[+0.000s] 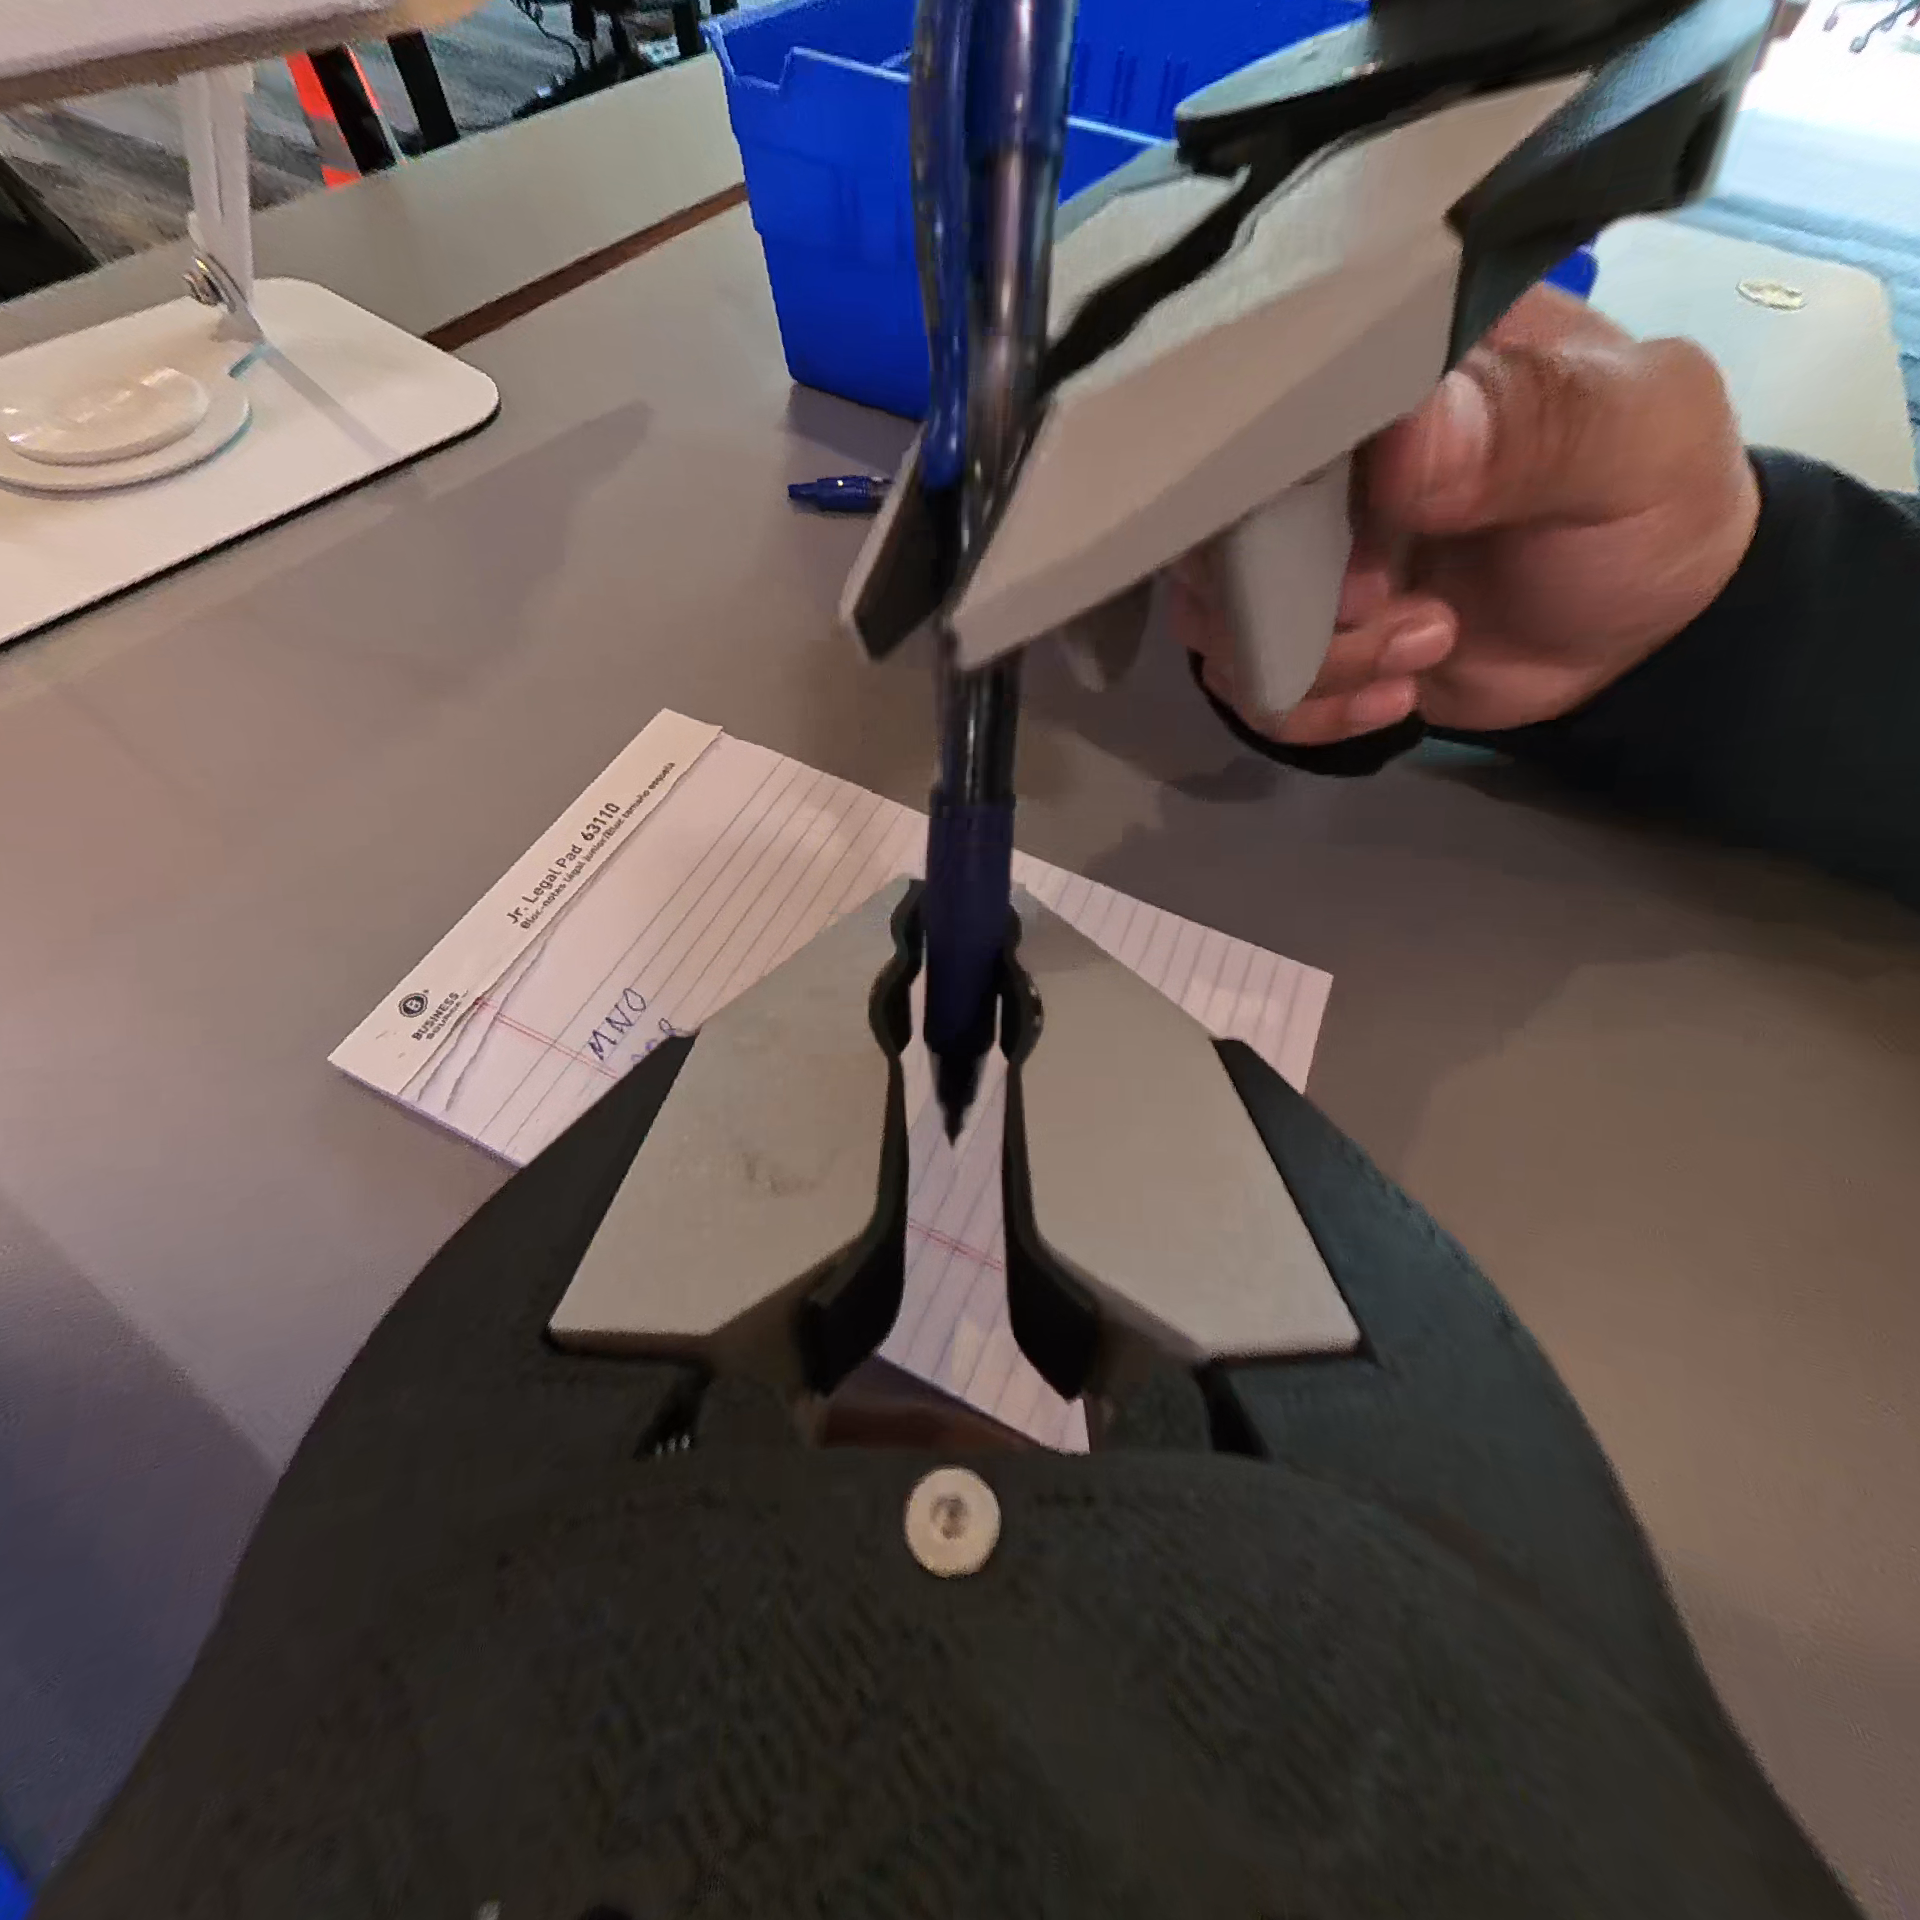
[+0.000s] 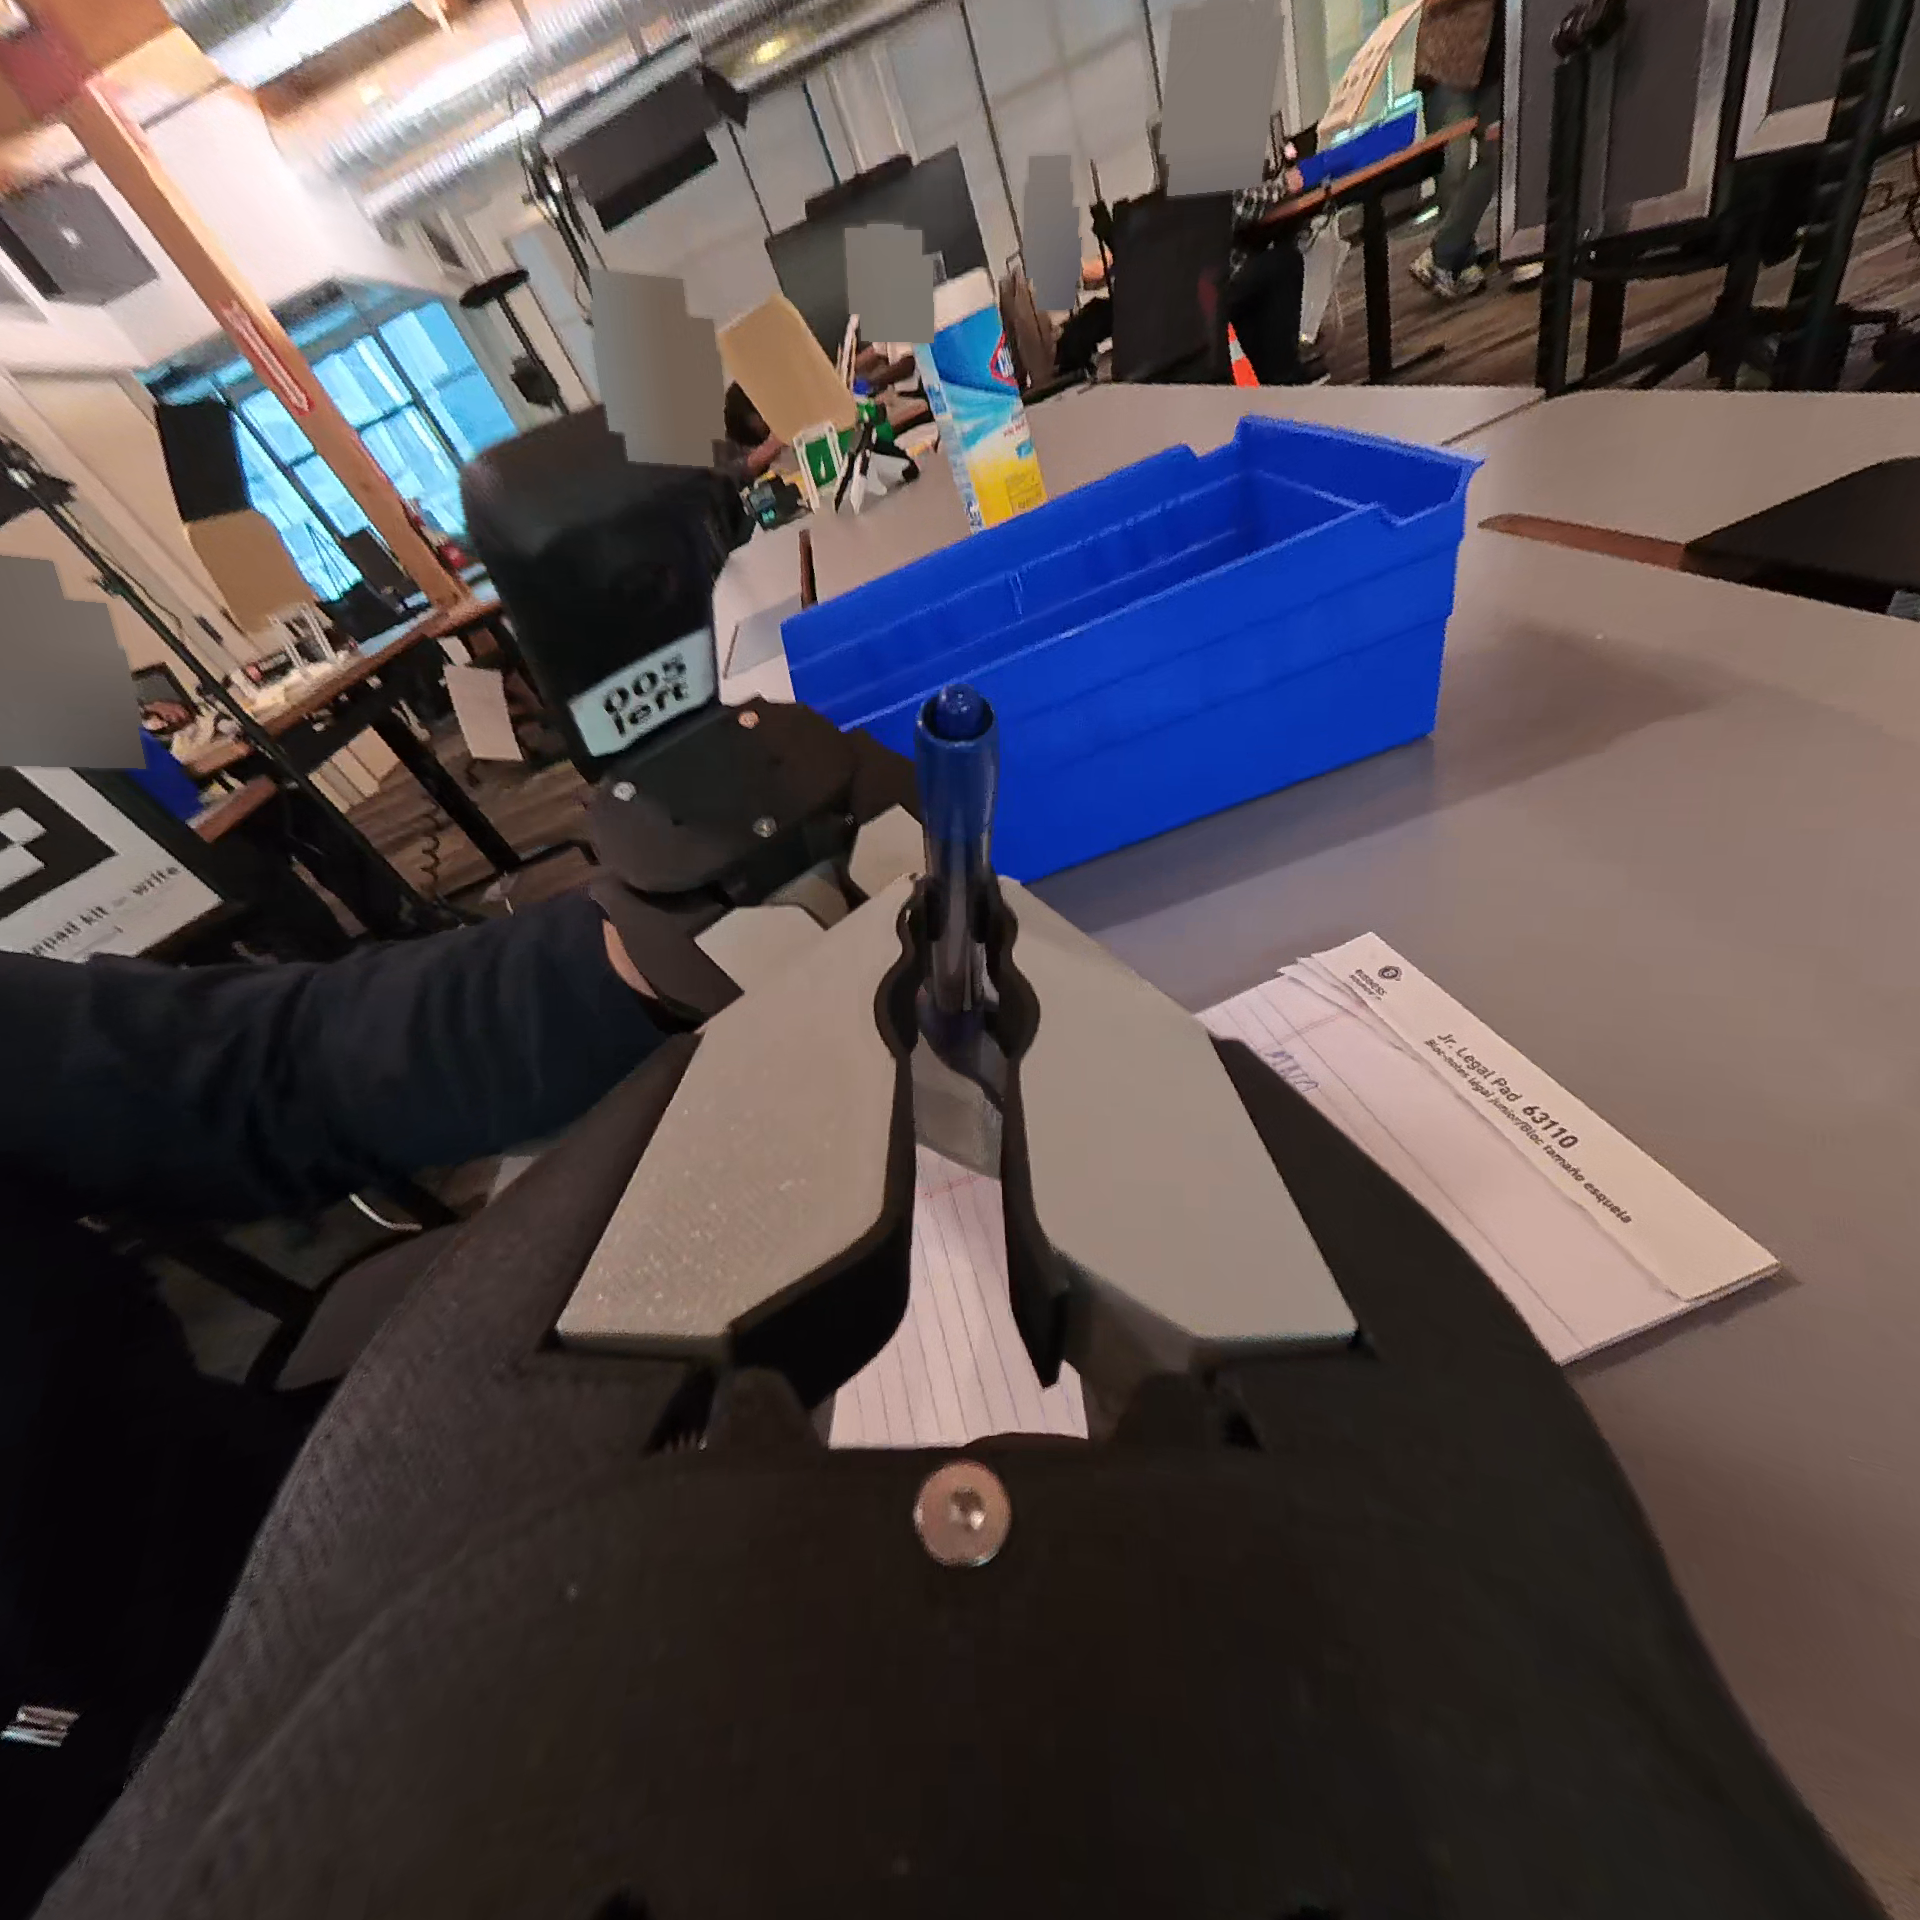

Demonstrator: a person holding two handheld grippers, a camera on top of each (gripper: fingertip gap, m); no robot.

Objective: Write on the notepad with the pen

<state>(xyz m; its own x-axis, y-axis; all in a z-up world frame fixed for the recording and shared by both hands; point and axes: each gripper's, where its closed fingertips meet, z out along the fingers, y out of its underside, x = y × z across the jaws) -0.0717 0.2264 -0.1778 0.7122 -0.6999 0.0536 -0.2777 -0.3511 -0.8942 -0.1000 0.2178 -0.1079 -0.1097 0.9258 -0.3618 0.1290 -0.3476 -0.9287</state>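
Pen (image 1: 966, 914) one, notepad (image 1: 665, 935) one

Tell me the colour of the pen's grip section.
Dark blue grip; clearest in the left wrist view.

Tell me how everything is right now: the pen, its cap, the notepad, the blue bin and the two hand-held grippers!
pen: uncapped, upright, tip down over the notepad; whether it touches the paper cannot be told.
pen cap: off, lying on the table.
notepad: flat on the table, some blue writing on it.
blue bin: looks empty.
left hand-held gripper: shut on the pen near its tip.
right hand-held gripper: shut on the pen higher up.
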